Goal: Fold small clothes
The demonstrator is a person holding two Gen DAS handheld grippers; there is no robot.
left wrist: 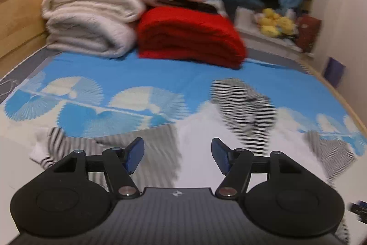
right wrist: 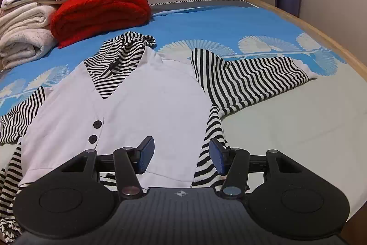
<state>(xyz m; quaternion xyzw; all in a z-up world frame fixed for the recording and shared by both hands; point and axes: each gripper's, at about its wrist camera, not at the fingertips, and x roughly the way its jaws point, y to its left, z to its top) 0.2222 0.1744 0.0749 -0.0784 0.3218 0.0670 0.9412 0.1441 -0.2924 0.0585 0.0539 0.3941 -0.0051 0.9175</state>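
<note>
Both tools hung wide over the bed!

The left tool [left wrist: 177, 154] and right tool [right wrist: 181, 155] held nothing, jaws spread, low above the white striped-sleeved top [right wrist: 146, 93], which lay flat on the blue bed sheet [right wrist: 206, 24].

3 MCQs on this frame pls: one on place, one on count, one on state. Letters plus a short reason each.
1. Where does the folded red knitted blanket lie?
A. right of the cream blanket stack
B. on the windowsill
C. on the shirt

2. How many dark round buttons show on the white shirt with black-striped sleeves?
A. none
B. two
C. five

3. The right tongs are:
A. shut on a sleeve
B. open, holding nothing
C. out of view

Key: A, it touches the stack's right side; B, two sit on the front; B, the pads are apart with only cloth beneath.
</note>
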